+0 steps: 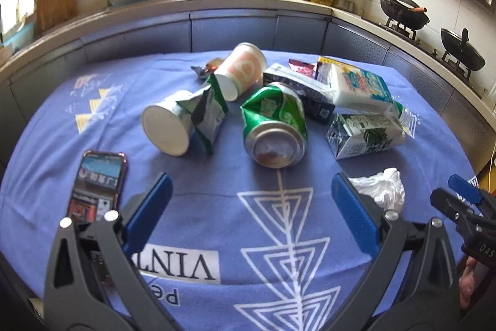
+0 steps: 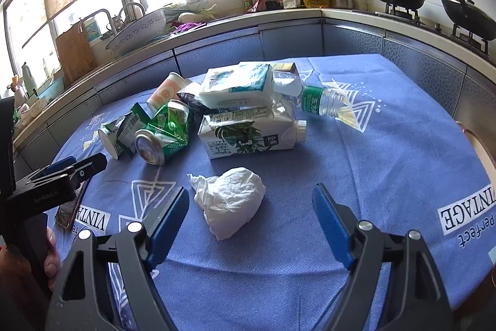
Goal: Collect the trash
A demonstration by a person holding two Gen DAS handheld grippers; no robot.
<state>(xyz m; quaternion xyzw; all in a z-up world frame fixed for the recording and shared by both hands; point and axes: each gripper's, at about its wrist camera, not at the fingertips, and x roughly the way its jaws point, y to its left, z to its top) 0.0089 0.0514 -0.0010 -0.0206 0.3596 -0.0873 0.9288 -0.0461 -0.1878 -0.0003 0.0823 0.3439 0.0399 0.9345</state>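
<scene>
1. The left tool [image 1: 251, 200] hangs over the blue-clothed surface [image 1: 217, 191], its jaws wide apart with nothing between them.
2. The crushed can [image 1: 274, 126] lies on its side just ahead of the left tool, its base facing the open jaws and clear of both pads.
3. A white cup [image 1: 167, 129] lies tipped ahead and to the left, a green wrapper [image 1: 207, 114] against it; a phone [image 1: 96, 185] lies beside the left finger.
4. The right tool [image 2: 251, 207] is also spread wide and holds nothing.
5. The tissue [image 2: 231, 200] lies crumpled on the surface between the right tool's fingers, nearer the left one, touching neither pad.
6. Beyond the tissue lies a carton [image 2: 248, 132] on its side, with a tissue pack [image 2: 238, 86] on top and a bottle [image 2: 322, 101] to the right.
</scene>
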